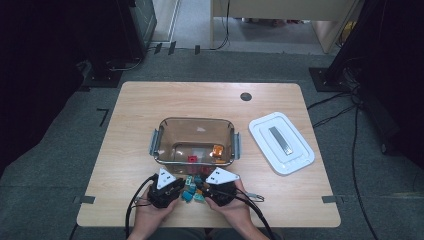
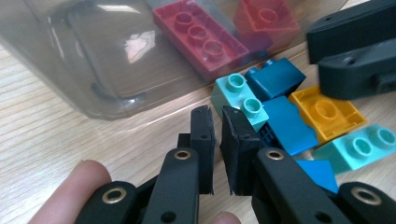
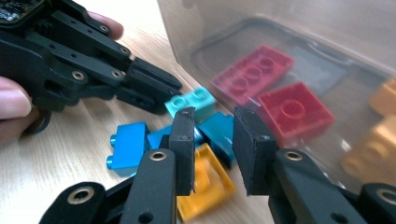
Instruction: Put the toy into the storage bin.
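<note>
**Hovering over a heap of toy bricks beside the clear tub**

Hovering low over the wooden surface, both claws sit at the near edge, just in front of a clear plastic tub with grey side clips. Between them lies a small pile of bricks in teal, blue and orange.

The left claw has its jaws drawn almost together, only a thin slit between the pads, and nothing sits in that slit. Its tips point at a light teal two-stud brick, which lies just beyond them, close against the tub wall. Behind that brick are a dark blue brick, a flat blue piece and an orange brick; a second light teal brick lies at the right of that view.

The right claw stands at a narrow gap, wider than the left one's. From the right gripper view, no brick is pinched between its pads; an orange brick lies under its left jaw and a dark blue brick shows through the gap. A bright blue brick lies to the left, apart from the jaws.

Inside the tub rest a magenta long brick, a red square brick and orange bricks. A white lid lies on the surface well to the right of the tub.
</note>
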`<state>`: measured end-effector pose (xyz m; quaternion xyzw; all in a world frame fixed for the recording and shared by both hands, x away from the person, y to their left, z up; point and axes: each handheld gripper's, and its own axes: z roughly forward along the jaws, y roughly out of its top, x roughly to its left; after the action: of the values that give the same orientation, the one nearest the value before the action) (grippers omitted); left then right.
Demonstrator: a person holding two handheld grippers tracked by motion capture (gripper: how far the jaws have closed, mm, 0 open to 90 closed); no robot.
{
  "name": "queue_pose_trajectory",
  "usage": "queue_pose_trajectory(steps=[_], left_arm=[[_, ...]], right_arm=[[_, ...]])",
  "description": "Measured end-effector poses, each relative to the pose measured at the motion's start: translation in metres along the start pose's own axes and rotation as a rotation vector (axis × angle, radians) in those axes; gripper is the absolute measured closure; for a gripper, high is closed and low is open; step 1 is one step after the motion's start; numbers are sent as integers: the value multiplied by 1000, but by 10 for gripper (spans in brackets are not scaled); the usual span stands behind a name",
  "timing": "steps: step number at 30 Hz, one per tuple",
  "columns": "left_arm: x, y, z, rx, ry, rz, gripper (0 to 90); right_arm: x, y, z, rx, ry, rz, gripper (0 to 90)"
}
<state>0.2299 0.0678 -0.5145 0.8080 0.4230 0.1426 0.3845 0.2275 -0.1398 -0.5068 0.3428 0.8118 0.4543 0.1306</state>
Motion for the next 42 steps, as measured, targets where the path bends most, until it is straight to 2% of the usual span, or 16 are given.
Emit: queue_pose_trajectory(steps=[5,8,11,13,15,18,22,24,27,29,34,37,40,42], left_arm=[[-7,3,5,4,-18,-1,853],[-11,4,7,7,-35,9,853],[-16,6,9,5,-33,40,844],[-17,6,7,4,-36,60,821],[-12,4,-2,-11,-36,64,797],[3,-2,-21,-36,-35,27,763],[22,-14,-35,-29,-21,-24,730],[27,-18,-39,-17,-23,-46,718],[24,-23,-43,-8,-21,-41,716],[19,-25,-45,-3,-33,-30,719],[4,-26,-39,23,-79,-17,722],[-2,-26,-34,41,-88,-5,723],[-6,-25,-31,35,-96,-6,726],[-9,-23,-27,29,-102,-12,727]], right_arm=[[3,-1,11,19,4,-20,705],[0,-1,8,34,-2,-21,705],[-3,-3,2,45,-6,-20,687],[-2,-3,-3,26,4,-17,674],[1,1,-4,8,14,-34,671],[9,9,2,5,26,-69,671],[16,13,17,-2,47,-124,675],[20,13,24,16,45,-173,676],[22,10,30,67,18,-231,673],[20,7,29,92,0,-235,667],[6,-4,13,95,-5,-201,650],[-7,-15,-3,99,-15,-162,641],[-17,-21,-15,109,-27,-134,633],[-22,-21,-22,95,-25,-114,630]])
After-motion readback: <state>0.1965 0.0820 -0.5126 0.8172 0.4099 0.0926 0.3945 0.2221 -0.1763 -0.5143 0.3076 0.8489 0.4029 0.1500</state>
